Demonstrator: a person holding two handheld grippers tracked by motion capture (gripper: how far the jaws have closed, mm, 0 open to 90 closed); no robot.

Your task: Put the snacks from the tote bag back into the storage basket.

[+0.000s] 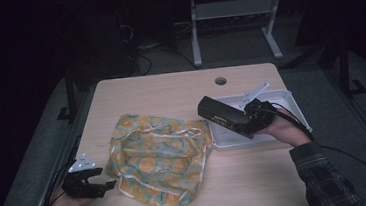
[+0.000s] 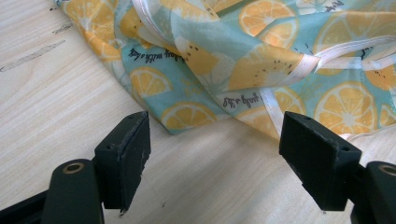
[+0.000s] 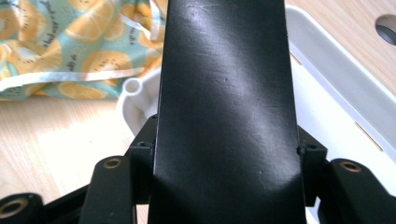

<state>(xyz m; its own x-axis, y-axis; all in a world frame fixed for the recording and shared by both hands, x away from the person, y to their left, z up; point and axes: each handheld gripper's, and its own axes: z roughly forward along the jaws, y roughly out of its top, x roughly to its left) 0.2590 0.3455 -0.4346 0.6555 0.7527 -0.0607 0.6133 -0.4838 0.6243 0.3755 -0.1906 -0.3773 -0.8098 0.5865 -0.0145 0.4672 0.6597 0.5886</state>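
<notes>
One long black rectangular box [image 1: 224,116] is clamped in the right hand-held gripper [image 1: 252,118] above one white plastic tray [image 1: 285,95]. One orange-print cloth [image 1: 159,155] is spread on the desk [image 1: 169,86]; printed lettering is seen in the left gripper view, where the left hand-held gripper [image 2: 212,161] is spread wide, empty.

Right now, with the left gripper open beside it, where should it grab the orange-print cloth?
Take the near folded edge of the orange-print cloth, straight ahead of the open left gripper. Come in low along the table: there the hem lies flat and free, away from the tangled white trim.
</notes>
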